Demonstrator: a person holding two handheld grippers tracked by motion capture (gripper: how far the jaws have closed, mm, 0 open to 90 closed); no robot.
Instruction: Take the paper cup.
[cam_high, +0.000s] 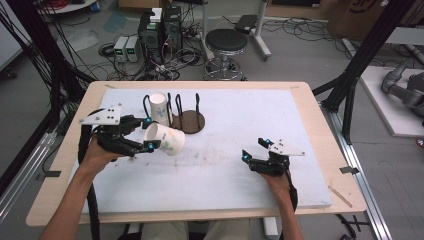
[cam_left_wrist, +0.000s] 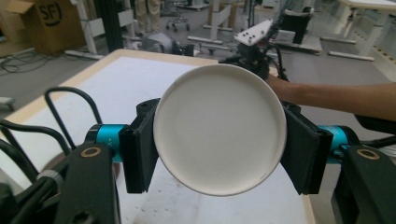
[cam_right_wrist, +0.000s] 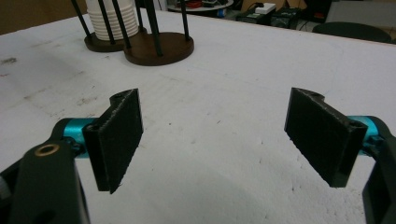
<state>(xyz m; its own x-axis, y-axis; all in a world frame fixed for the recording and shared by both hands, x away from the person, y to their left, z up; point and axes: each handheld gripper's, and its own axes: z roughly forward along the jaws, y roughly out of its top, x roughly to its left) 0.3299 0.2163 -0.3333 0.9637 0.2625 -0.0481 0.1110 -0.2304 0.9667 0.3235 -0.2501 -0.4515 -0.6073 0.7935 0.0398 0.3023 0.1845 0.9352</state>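
A white paper cup (cam_high: 166, 139) lies tilted on its side in the air, just in front of the wire cup rack (cam_high: 186, 105). My left gripper (cam_high: 149, 133) is shut on it, one pad on each side near its base. In the left gripper view the cup's round bottom (cam_left_wrist: 219, 128) faces the camera between the two black jaws of my left gripper (cam_left_wrist: 219, 154). A stack of white cups (cam_high: 159, 108) stands in the rack's left slot. My right gripper (cam_high: 255, 149) rests low over the white mat at the right, open and with nothing in it (cam_right_wrist: 219, 140).
The rack's round brown bases (cam_right_wrist: 159, 49) and the cup stack (cam_right_wrist: 112, 18) stand at the far left in the right gripper view. The white mat (cam_high: 235, 115) covers the wooden table (cam_high: 320, 130). A stool (cam_high: 226, 42) and cables stand on the floor beyond the table.
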